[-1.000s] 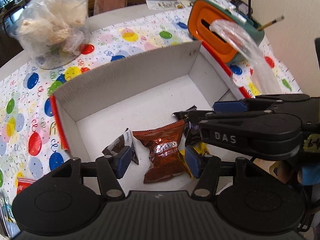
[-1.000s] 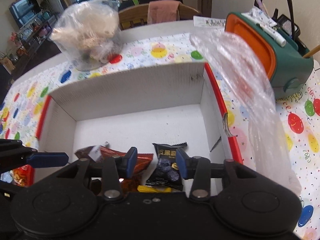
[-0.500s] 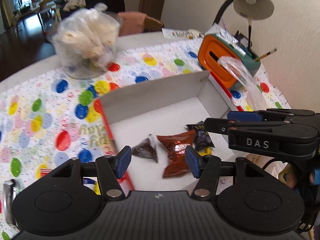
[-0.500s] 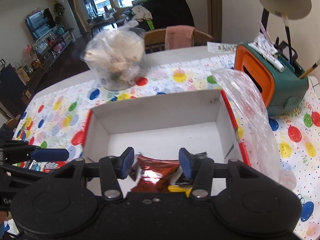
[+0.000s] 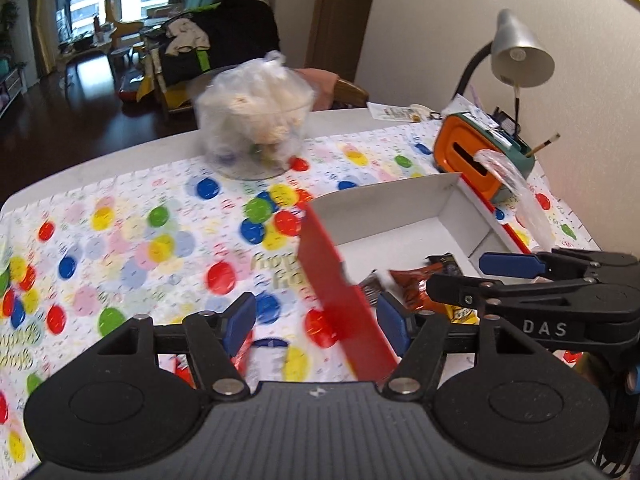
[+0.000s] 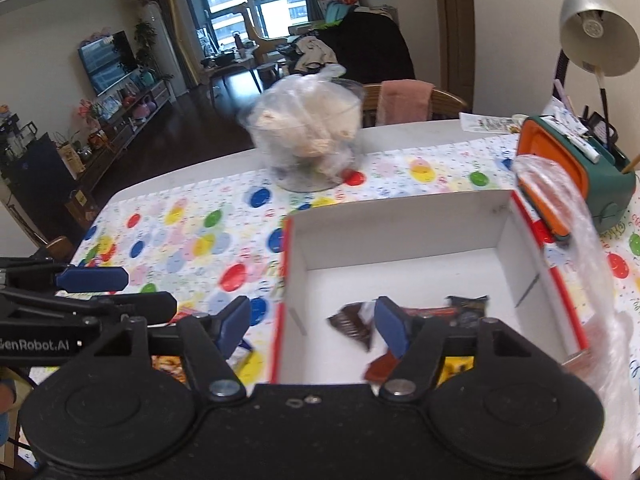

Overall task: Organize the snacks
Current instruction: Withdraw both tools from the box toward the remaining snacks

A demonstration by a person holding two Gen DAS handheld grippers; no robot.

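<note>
A white cardboard box (image 5: 384,208) (image 6: 400,220) with red outer walls sits on the balloon-print tablecloth. Lying in it are a red-brown Oreo packet (image 5: 416,284) (image 6: 424,312), a dark brown packet (image 6: 352,324), a black packet (image 6: 468,308) and a yellow packet (image 5: 460,314). My left gripper (image 5: 316,320) hovers above the box's left wall, jaws opening, nothing between them. My right gripper (image 6: 312,324) hangs over the box's near left corner, jaws also opening and empty. Each shows in the other's view: right gripper (image 5: 456,274), left gripper (image 6: 148,290).
Loose packets (image 5: 240,356) (image 6: 172,364) lie on the cloth left of the box. A clear bag of pale snacks (image 5: 256,120) (image 6: 308,132) stands behind. An orange-green organizer (image 5: 476,152) (image 6: 576,172), a clear plastic sheet (image 6: 576,240) and a desk lamp (image 5: 520,52) crowd the right.
Both grippers rose and drew back to the left, away from the snacks in the box. Their jaws spread wider. The packets stayed in the box.
</note>
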